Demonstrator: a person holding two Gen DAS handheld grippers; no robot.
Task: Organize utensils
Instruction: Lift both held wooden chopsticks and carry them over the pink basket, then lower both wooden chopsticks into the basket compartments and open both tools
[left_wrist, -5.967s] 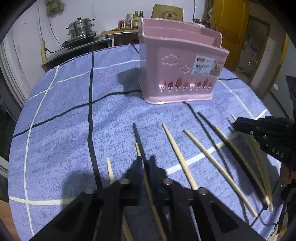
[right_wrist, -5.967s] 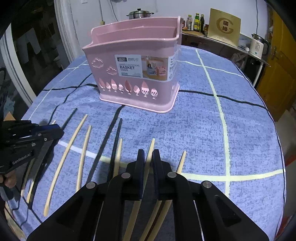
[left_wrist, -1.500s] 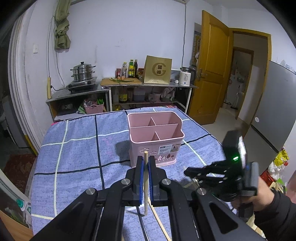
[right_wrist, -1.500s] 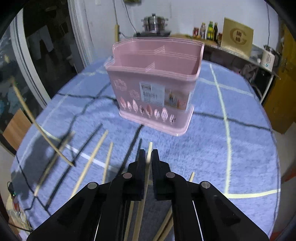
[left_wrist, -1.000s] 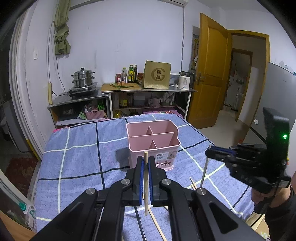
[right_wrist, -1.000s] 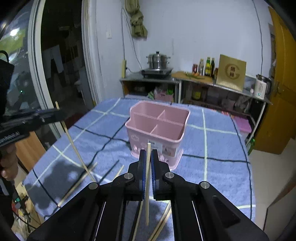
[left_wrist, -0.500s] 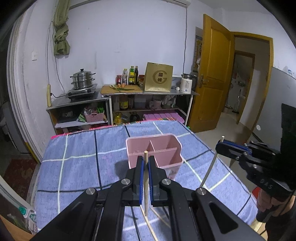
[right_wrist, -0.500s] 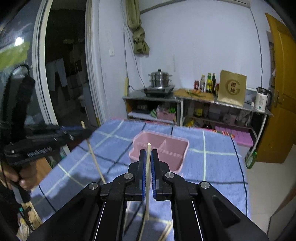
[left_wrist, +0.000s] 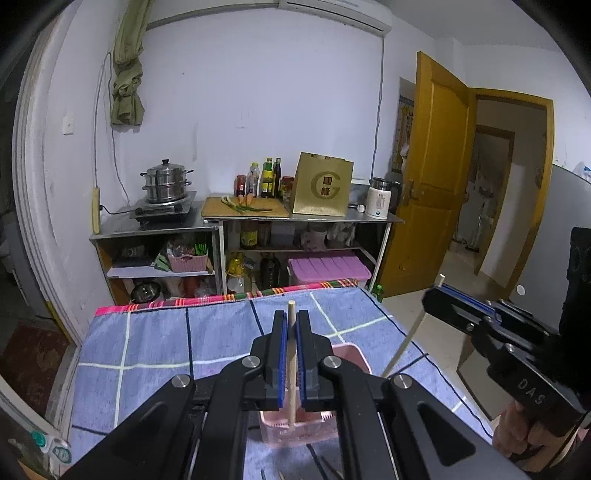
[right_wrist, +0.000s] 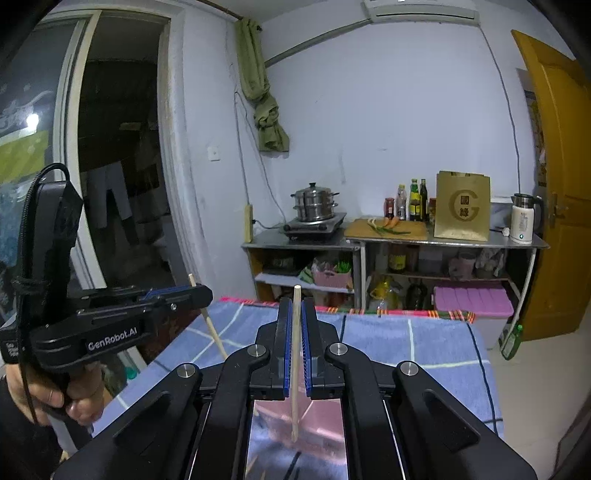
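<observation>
Your right gripper (right_wrist: 294, 354) clamped on an upright chopstick (right_wrist: 295, 369), pink basket (right_wrist: 295, 417) below it on the blue checked bench (right_wrist: 443, 343), your left gripper (right_wrist: 201, 295) at frame left pinching a tilted second chopstick (right_wrist: 214, 332).

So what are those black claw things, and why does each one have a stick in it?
Those are grippers, a bit like big tongs. A person holds one in each hand, and each has a small camera looking along its two fingers. So there are two pictures, one from each gripper.

In the left camera's picture, the left gripper is shut on a pale wooden chopstick that stands nearly upright. Off to the side you see the right gripper and the person's hand holding it.

The right camera's picture shows the same thing the other way round: the right gripper is shut on its own chopstick.

Below both is a table with a blue checked cloth and a pink basket with compartments. The chopsticks hang above it, not inside yet.
</observation>
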